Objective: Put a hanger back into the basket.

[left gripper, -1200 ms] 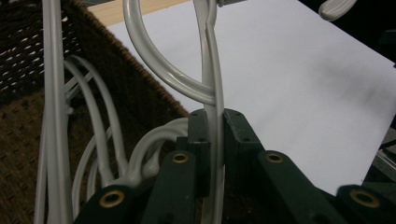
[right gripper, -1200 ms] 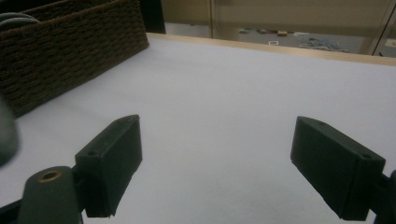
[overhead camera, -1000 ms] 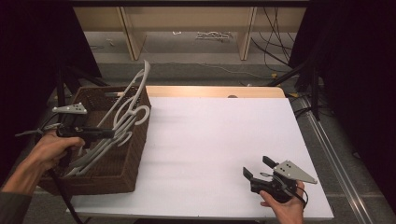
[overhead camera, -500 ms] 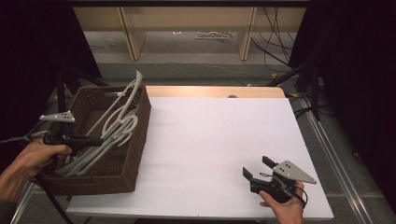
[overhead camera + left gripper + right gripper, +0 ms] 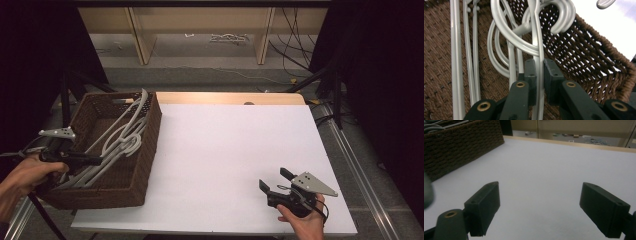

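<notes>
So the left gripper [image 5: 537,82] has its jaws pinched tight on a thin bar of one white hanger [image 5: 538,50], down inside the brown wicker basket [image 5: 145,150] at the table's left edge. Which hanger in the tangle is hard to say. The right gripper [image 5: 277,182] sits spread wide over bare white table [image 5: 225,145], touching nothing

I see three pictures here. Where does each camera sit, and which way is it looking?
High view: fixed above the person's side, looking forward and down on the table; both hands hold grippers.
Left gripper view: rides the left gripper, looking into the basket; its jaws clamp a white hanger.
Right gripper view: rides the right gripper, low over the table, facing the basket; its jaws stand wide apart.
Shared: all three show the basket.
</notes>
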A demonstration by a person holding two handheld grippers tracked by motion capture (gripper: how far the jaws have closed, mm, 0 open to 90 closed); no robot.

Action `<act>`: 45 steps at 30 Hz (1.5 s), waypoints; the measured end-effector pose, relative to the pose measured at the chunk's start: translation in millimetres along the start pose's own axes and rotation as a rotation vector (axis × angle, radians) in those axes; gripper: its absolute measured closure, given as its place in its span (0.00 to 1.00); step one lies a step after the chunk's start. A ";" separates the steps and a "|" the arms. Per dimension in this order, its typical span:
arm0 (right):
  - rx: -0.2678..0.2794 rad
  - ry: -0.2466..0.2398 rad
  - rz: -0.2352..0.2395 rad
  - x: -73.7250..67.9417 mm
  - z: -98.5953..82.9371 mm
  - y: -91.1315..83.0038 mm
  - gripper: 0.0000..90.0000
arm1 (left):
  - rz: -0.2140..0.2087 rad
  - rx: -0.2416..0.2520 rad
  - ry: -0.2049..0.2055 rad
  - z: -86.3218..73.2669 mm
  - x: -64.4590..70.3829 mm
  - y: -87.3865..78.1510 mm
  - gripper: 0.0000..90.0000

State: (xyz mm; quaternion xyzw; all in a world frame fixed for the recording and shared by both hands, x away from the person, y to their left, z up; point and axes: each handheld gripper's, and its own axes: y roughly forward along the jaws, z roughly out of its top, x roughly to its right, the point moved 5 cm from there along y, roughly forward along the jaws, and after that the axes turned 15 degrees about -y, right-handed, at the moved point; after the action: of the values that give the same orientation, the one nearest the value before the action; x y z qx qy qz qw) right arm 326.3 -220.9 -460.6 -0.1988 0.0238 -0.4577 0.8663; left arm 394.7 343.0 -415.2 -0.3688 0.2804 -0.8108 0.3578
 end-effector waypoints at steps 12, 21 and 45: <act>0.003 -0.006 0.000 0.0 0.1 0.1 0.19 | 0.028 -0.033 -0.018 -4.6 -8.5 7.1 0.90; 0.003 -0.011 0.000 -0.1 0.0 0.5 0.19 | 0.037 -0.024 -0.046 -4.8 -13.7 8.0 0.90; 0.006 -0.009 -0.002 0.4 0.3 0.6 0.19 | 0.136 0.095 -0.167 14.0 -10.6 -3.2 0.53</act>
State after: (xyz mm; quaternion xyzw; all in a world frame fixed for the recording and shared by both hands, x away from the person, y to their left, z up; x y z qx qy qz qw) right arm 327.1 -220.9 -460.5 -0.1983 0.0183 -0.4578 0.8665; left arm 409.7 350.6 -409.0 -0.3979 0.2352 -0.7634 0.4512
